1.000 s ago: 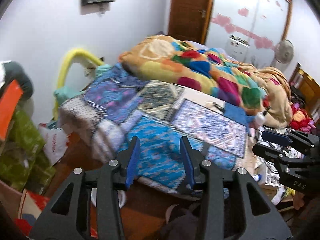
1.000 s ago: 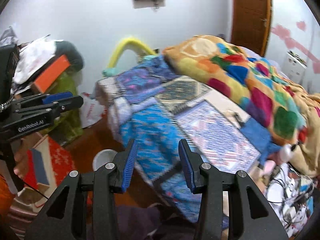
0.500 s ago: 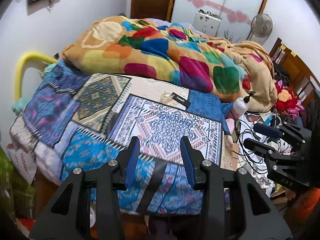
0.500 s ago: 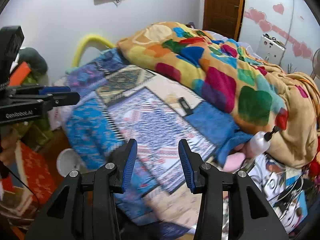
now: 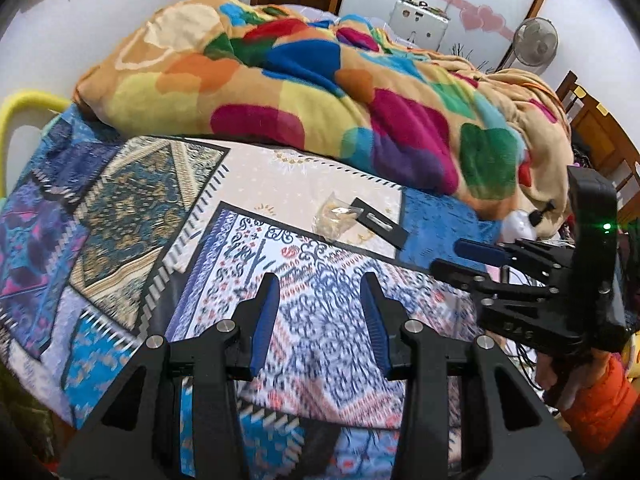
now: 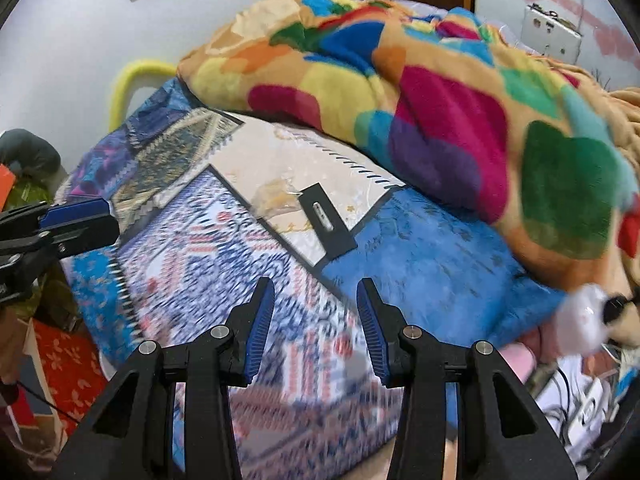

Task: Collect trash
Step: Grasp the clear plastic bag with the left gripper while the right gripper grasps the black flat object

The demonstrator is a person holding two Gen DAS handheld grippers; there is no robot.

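Note:
A crumpled clear plastic wrapper [image 5: 336, 216] lies on the patterned bedspread [image 5: 120, 208], touching a flat black card package [image 5: 380, 224]. Both also show in the right wrist view, the wrapper [image 6: 276, 196] left of the black package [image 6: 328, 218]. My left gripper [image 5: 320, 280] is open and empty, hovering over the bedspread short of the wrapper. My right gripper [image 6: 316, 288] is open and empty, short of the black package. The right gripper also appears at the right of the left wrist view [image 5: 452, 258], and the left gripper at the left of the right wrist view [image 6: 104, 218].
A thick multicoloured blanket [image 5: 320, 92] is heaped behind the trash. A white pump bottle [image 6: 580, 320] lies at the bed's right corner above cables on the floor. A yellow hoop [image 6: 136, 76] stands by the wall. Boxes and bags [image 6: 48, 344] crowd the floor at left.
Both grippers have moved forward and up over the bed, and the wrapper and black package now sit closer ahead. Both grippers stay open.

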